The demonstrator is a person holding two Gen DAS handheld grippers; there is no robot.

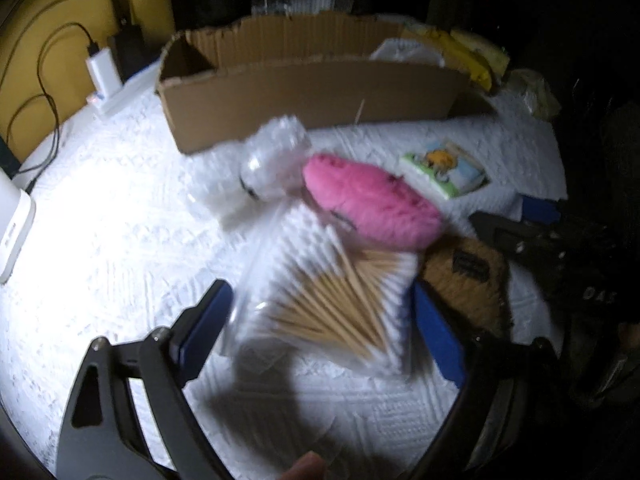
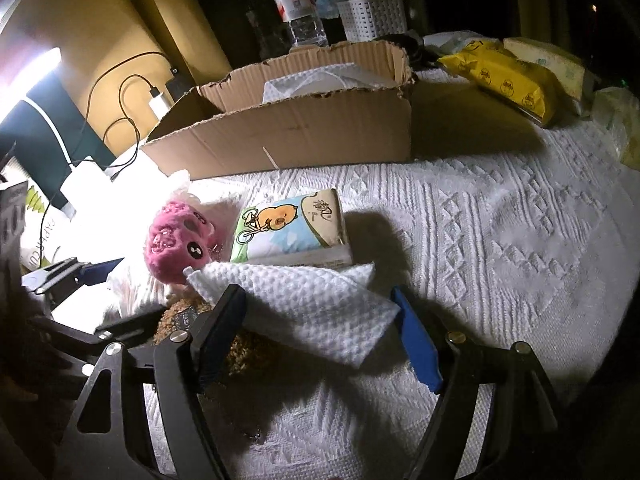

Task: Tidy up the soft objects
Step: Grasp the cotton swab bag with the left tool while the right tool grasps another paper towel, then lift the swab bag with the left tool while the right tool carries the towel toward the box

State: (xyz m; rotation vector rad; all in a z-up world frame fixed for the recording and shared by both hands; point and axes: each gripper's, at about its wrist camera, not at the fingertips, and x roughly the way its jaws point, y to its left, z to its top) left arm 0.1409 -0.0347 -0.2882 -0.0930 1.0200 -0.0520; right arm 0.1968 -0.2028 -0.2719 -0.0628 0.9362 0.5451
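My left gripper (image 1: 324,300) is open, its blue pads on either side of a clear bag of cotton swabs (image 1: 332,296) lying on the white cloth. Beyond it lie a pink plush toy (image 1: 372,208), a bubble-wrap bundle (image 1: 272,160) and a brown fuzzy item (image 1: 468,280). My right gripper (image 2: 320,308) is open around a folded white cloth (image 2: 312,304), not touching it. Behind the cloth are a tissue pack (image 2: 292,228) and the pink plush (image 2: 176,240). An open cardboard box (image 2: 288,128) stands behind, with white fabric inside.
A yellow wipes pack (image 2: 508,80), water bottle (image 2: 296,8) and white basket (image 2: 372,16) sit behind the box. A charger with cables (image 1: 102,68) is at the left. The white textured cover (image 2: 520,240) stretches right. The left gripper shows in the right wrist view (image 2: 80,280).
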